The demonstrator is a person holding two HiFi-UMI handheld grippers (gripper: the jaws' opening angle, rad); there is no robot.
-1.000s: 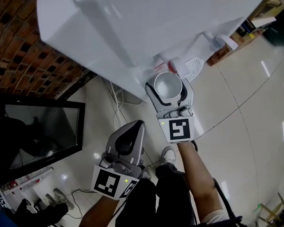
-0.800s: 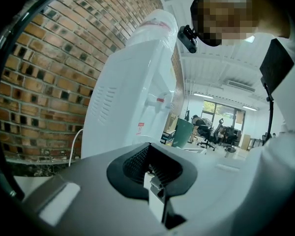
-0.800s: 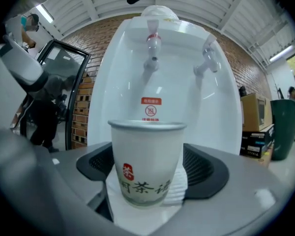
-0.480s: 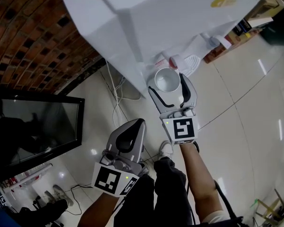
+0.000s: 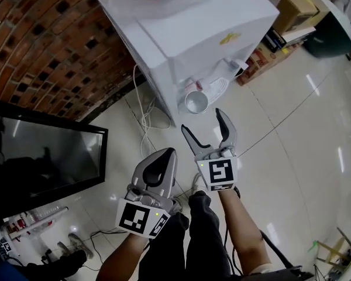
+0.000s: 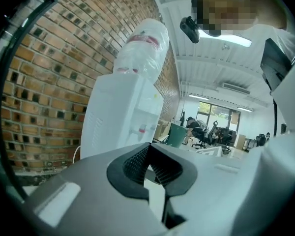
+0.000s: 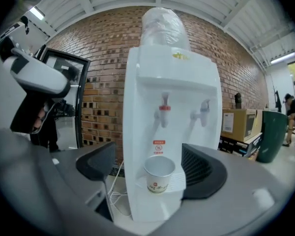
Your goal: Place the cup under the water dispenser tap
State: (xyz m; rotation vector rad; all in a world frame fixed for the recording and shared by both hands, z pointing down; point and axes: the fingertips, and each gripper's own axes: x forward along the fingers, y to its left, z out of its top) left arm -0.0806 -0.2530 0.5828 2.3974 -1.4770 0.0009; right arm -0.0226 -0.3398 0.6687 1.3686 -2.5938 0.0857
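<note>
Cup [image 5: 196, 102] sits under red tap [image 7: 164, 113], so placement looks done. Right tongs [image 5: 202, 120] just finished opening, nothing between them. Left tongs [image 5: 169, 153] closed, empty. Next: retreat without clipping cup.

Head view looks steeply down; both gripper views face the dispenser [image 7: 172, 107].

Grey left gripper [image 5: 167, 154], matching right gripper [image 5: 202, 121], black-and-white marker cubes [image 5: 221, 174] (green lights [image 5: 202, 164]), dark trousers [image 5: 206, 239]
</note>
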